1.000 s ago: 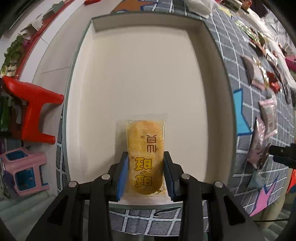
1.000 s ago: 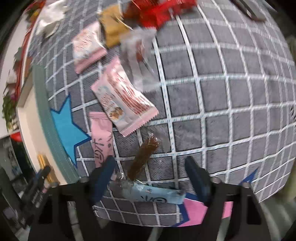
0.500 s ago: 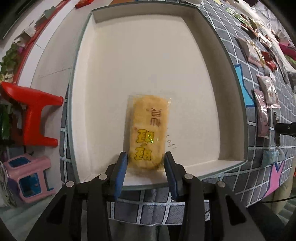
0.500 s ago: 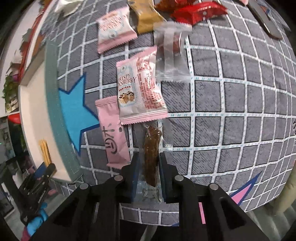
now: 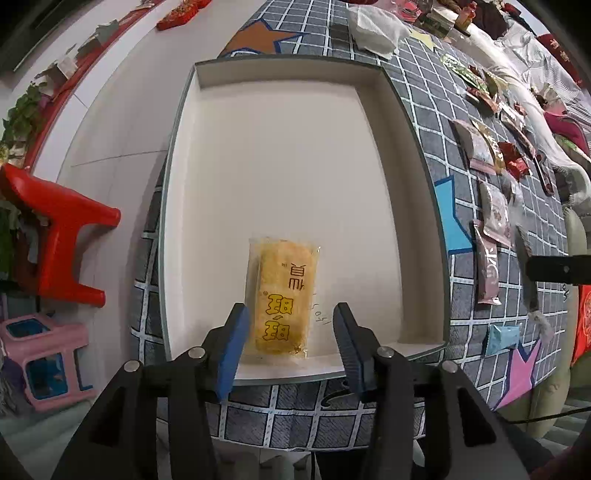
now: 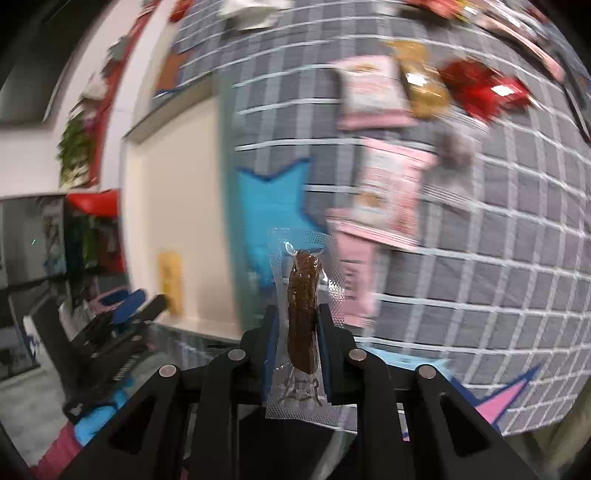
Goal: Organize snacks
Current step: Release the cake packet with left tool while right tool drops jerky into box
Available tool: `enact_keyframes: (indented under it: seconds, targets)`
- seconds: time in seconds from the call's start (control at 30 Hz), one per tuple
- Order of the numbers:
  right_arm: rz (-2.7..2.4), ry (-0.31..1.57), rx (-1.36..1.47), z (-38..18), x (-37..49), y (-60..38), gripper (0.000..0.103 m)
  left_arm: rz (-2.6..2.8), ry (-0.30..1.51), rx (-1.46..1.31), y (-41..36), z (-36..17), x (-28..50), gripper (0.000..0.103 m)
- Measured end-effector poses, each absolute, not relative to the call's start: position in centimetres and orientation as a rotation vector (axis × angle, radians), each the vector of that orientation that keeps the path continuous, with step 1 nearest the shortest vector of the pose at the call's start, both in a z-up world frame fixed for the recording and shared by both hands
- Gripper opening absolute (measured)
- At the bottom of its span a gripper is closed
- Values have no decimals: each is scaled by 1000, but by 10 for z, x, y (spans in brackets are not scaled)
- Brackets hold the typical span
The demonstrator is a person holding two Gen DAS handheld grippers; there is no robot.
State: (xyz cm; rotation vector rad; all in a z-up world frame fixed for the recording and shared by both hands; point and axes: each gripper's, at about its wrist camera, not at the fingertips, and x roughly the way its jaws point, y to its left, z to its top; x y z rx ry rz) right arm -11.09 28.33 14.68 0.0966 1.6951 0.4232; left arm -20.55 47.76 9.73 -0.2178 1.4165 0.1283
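A yellow snack pack (image 5: pixel 282 295) lies flat in the white box (image 5: pixel 184 206), near its front wall. My left gripper (image 5: pixel 291 332) is open, its blue pads either side of the pack's near end and apart from it. My right gripper (image 6: pixel 295 328) is shut on a brown snack in a clear wrapper (image 6: pixel 303 306) and holds it above the checked cloth, right of the box (image 6: pixel 184 206). The yellow pack (image 6: pixel 170 275) and the left gripper (image 6: pixel 129 306) also show in the blurred right wrist view.
Several snack packs lie on the grey checked cloth (image 5: pixel 436 92) right of the box: pink packs (image 5: pixel 487 273), a light blue one (image 5: pixel 502 338), red ones (image 5: pixel 515 162). A red stool (image 5: pixel 62 236) and a pink stool (image 5: pixel 44 354) stand left of the table. White tissue (image 5: pixel 375 27) lies at the back.
My left gripper let go of the yellow pack in the box, opened and drew back. My right gripper closed on the brown snack, lifted it and swung left toward the box.
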Motion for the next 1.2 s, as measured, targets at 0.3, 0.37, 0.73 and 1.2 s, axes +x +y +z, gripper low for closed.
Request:
enact_keyframes:
  seconds: [0.3, 0.37, 0.73, 1.2]
  targets:
    - [595, 1716, 4, 102, -134, 380, 32, 177, 1416, -238, 501, 102, -207, 79]
    - [600, 1730, -33, 81, -122, 390, 68, 178, 1428, -237, 503, 103, -208, 79]
    - [311, 1757, -127, 54, -97, 262, 99, 59, 1427, -175, 466, 110, -190, 79]
    - [408, 1710, -684, 28, -175, 225, 102, -144, 1463, -27, 390, 123, -161, 79]
